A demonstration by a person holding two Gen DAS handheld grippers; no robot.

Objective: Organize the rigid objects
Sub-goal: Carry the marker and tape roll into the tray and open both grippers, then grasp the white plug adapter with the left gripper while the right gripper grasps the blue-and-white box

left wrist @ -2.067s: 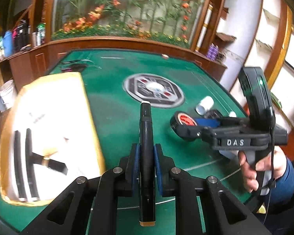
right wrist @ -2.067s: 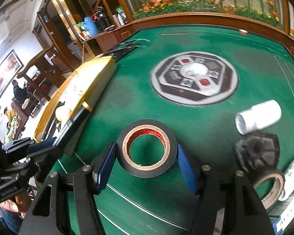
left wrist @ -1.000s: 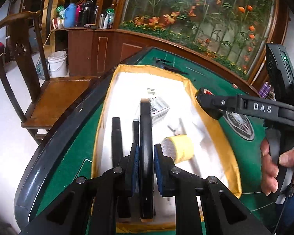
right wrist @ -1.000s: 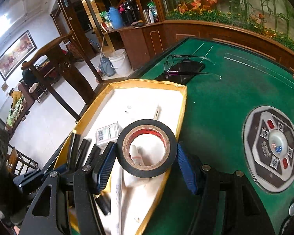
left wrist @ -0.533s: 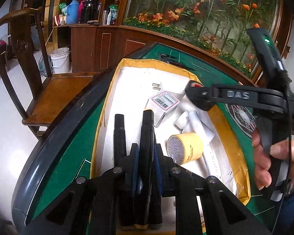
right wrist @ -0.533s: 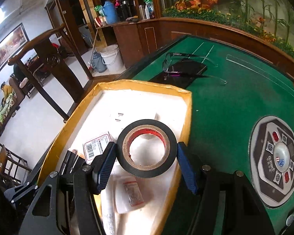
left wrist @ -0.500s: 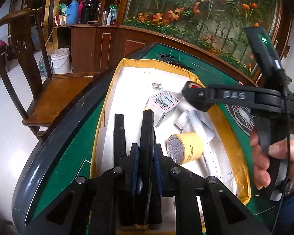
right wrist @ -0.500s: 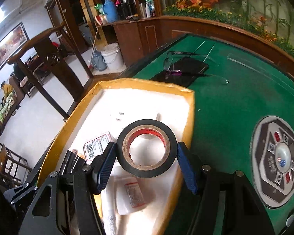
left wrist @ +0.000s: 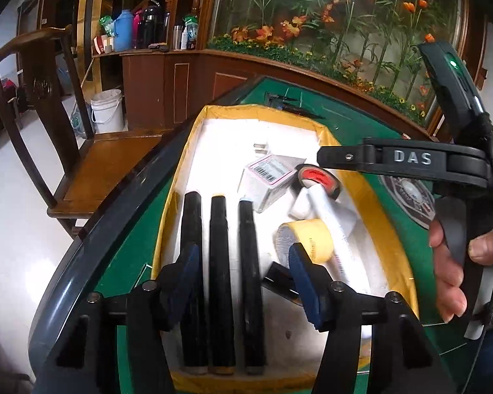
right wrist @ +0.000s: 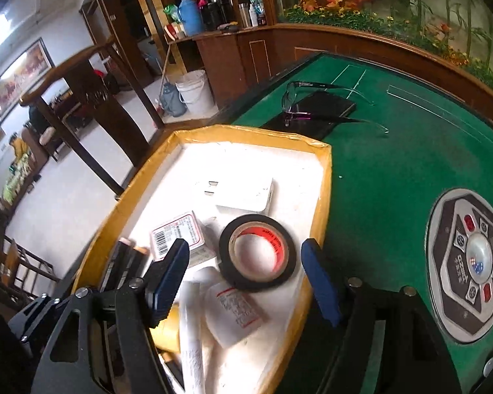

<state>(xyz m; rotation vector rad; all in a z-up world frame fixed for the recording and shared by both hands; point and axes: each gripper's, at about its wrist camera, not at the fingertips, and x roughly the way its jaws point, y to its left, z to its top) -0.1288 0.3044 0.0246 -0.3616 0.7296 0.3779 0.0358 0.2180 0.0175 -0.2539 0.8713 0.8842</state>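
A: Since a moment ago both loads have gone down. The black bar (left wrist: 221,282) that the left gripper (left wrist: 243,282) was clamping now lies in the tray (left wrist: 361,177), and the black tape roll (right wrist: 257,256) has dropped out of the right gripper (right wrist: 245,279) onto the clutter inside.

B: So both are let go?

A: Yes. The left jaws are opening, with the bar and a second bar between them but no pad touching either. The right jaws are opening too; the roll sits between the pads with a gap on each side.

B: Why is the bar laid that way?

A: It lies alongside the two other black bars (left wrist: 191,279), lengthwise in the tray, so I judge like goes with like and the row keeps tidy.

B: And the roll?

A: It rests tilted on the white tube (left wrist: 328,216) and a small labelled packet (right wrist: 238,312), just beside the barcode box (right wrist: 177,234). The yellow tape roll (left wrist: 307,241) is near. The green worktop (right wrist: 394,177) beyond holds glasses (right wrist: 318,116), untouched.
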